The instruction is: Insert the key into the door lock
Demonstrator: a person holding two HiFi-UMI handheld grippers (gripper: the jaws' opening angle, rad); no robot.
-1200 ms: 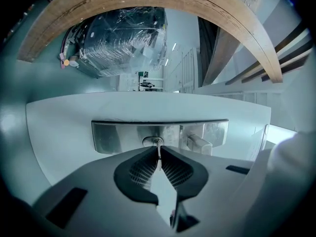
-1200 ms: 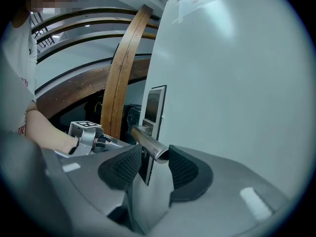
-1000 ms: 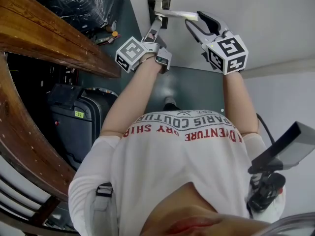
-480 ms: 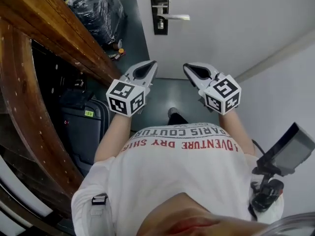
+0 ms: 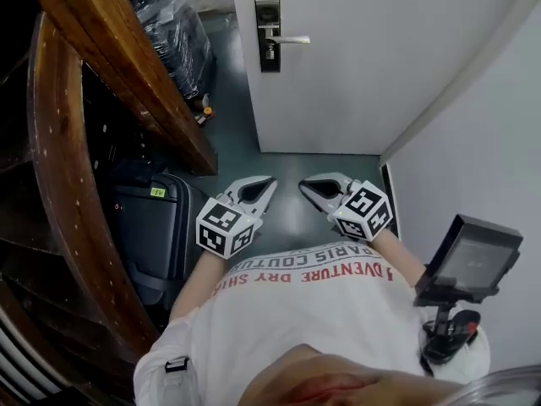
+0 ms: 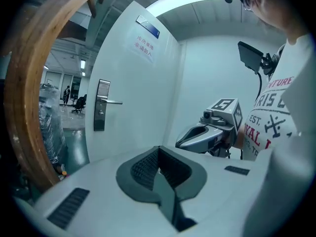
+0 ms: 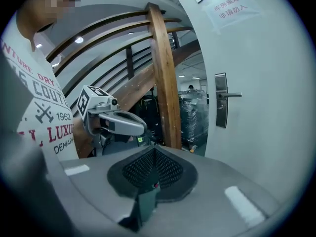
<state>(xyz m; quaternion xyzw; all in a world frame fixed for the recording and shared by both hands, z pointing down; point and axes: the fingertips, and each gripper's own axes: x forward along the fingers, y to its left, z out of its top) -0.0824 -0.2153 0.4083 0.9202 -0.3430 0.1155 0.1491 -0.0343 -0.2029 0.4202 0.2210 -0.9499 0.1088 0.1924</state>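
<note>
i see left gripper (image 5: 267,182) and right gripper (image 5: 305,183) with fingers pressed together, empty, well apart from the door lock (image 5: 268,11). the key (image 5: 270,52) (small, stiff, light, i judge) seems already inserted; i would pinch its flat head.

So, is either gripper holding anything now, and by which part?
Nothing is held. The left gripper and the right gripper are both shut, with nothing between their jaws.

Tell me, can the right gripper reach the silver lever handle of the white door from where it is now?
Probably not. The right gripper is held close to the person's chest, far from the silver lever handle on the white door. Only dark floor lies between, so nothing blocks a step forward.
</note>
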